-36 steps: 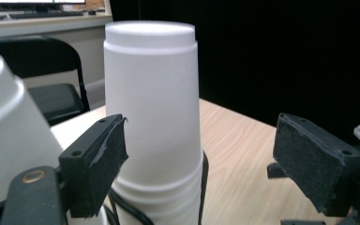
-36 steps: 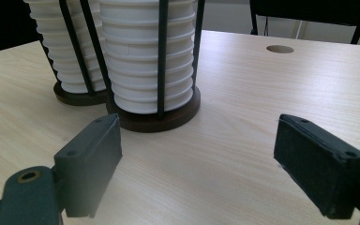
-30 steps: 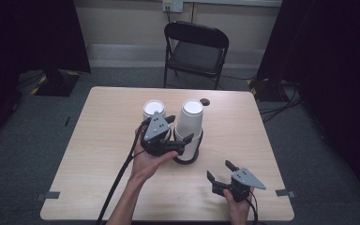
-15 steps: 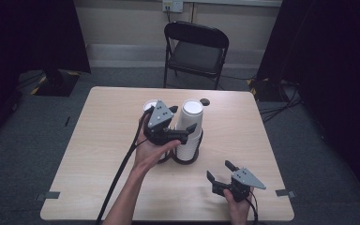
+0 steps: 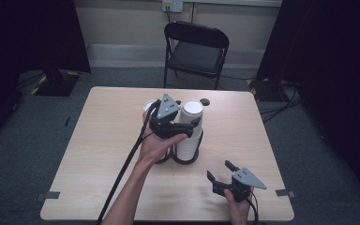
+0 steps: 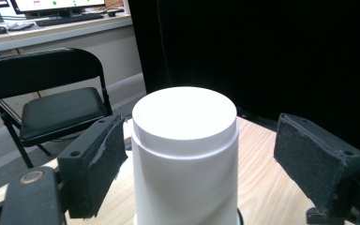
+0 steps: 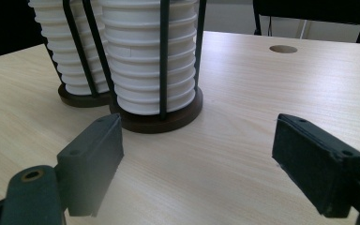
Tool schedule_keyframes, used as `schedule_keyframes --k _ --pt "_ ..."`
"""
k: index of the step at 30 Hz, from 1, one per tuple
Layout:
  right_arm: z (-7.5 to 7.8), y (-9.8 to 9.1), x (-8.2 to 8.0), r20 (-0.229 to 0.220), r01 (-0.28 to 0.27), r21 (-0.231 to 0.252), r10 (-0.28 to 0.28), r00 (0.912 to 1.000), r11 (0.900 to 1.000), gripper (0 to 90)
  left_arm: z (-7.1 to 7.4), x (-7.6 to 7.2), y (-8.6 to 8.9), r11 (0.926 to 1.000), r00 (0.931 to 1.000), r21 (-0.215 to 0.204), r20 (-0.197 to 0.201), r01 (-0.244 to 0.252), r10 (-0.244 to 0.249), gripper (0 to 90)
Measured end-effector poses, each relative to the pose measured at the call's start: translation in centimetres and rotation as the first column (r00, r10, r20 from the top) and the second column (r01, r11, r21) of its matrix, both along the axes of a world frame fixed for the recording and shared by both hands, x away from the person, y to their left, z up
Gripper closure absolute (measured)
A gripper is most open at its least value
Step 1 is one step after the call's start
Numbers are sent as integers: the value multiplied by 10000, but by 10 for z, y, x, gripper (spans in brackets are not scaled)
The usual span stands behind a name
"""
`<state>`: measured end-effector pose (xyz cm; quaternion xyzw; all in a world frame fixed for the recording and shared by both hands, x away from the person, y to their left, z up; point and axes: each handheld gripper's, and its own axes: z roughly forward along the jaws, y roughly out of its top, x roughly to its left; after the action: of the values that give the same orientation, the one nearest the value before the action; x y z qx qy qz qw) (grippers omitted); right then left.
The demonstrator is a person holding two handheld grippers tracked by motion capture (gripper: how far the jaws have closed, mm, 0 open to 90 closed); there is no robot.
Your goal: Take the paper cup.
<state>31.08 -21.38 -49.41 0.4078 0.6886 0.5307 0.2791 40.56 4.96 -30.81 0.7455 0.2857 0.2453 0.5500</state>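
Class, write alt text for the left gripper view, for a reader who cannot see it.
A white cup stack rises between the left gripper's two open black jaws; one pad is almost against the cup's side and the other stands clear. Behind are a light wooden table, a black folding chair and a dark curtain.

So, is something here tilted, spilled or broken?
Nothing stands out. Both cup stacks stand upright in their black holder on the table. The left hand-held gripper is open around the top cup.
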Motion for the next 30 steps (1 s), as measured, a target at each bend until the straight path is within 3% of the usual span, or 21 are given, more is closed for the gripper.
schedule_keyframes --k 4,11,13,16,17,21,24,30 --pt "0 1 1 -100 -62 -63 61 9999 10000 170 2 5 -4 10000 9999 -28 -96 54 -54 166" --pt "0 -2 1 -48 -120 202 121 9999 9997 169 1 14 -17 9989 9999 472 -133 -83 89 158" --pt "0 -2 1 -41 -133 197 134 9999 9997 169 1 19 -19 9989 9992 467 -385 -84 102 157" --pt "0 -1 1 -93 -155 143 157 9998 9998 167 -2 24 -23 9969 9984 776 -537 -131 173 157" --pt "0 -1 1 -72 -177 147 178 9998 9997 168 -4 27 -24 9968 9963 789 -833 -161 227 157" --pt "0 -1 1 -93 -213 129 214 9997 9997 175 -10 31 -28 9945 9940 1049 -1084 -57 171 157" --pt "0 0 1 -84 -278 36 279 9996 9996 175 -14 31 -32 9917 9940 1276 -1050 -177 312 153" --pt "0 0 1 -77 -303 56 303 9995 9995 186 -21 37 -32 9897 9892 1419 -1413 -179 381 159"
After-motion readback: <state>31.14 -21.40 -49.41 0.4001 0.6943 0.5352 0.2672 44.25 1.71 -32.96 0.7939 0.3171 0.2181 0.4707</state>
